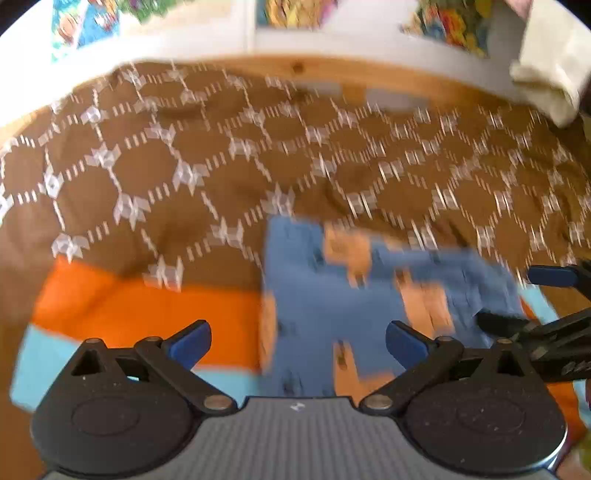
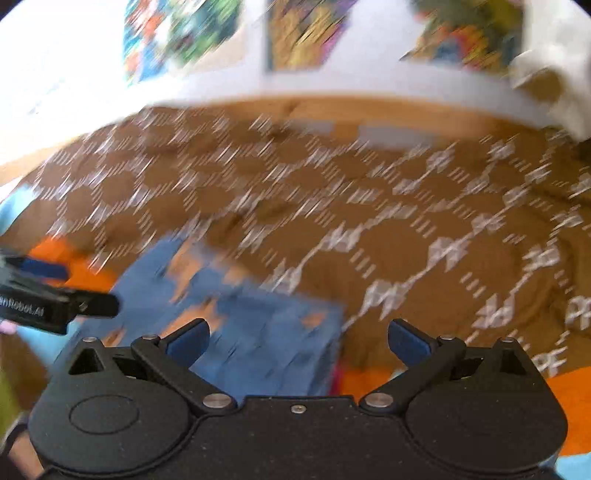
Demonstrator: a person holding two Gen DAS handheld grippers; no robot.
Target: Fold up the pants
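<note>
Blue pants (image 1: 332, 306) with orange patches lie folded into a compact bundle on the bed, blurred by motion. My left gripper (image 1: 298, 341) hovers just above their near edge, open, with nothing between its blue pads. The right gripper (image 1: 524, 299) enters the left wrist view from the right, at the bundle's right side. In the right wrist view the same pants (image 2: 251, 328) sit low and left of centre, and my right gripper (image 2: 298, 339) is open over their right edge, holding nothing. The left gripper (image 2: 62, 291) pokes in from the left there.
A brown bedspread (image 1: 229, 162) with a white geometric pattern covers the bed. An orange and light blue cloth (image 1: 140, 317) lies under the pants. A wooden bed rail (image 1: 325, 74) and a white wall with colourful pictures (image 1: 295, 13) stand behind. A cream cloth (image 1: 550, 74) hangs at the far right.
</note>
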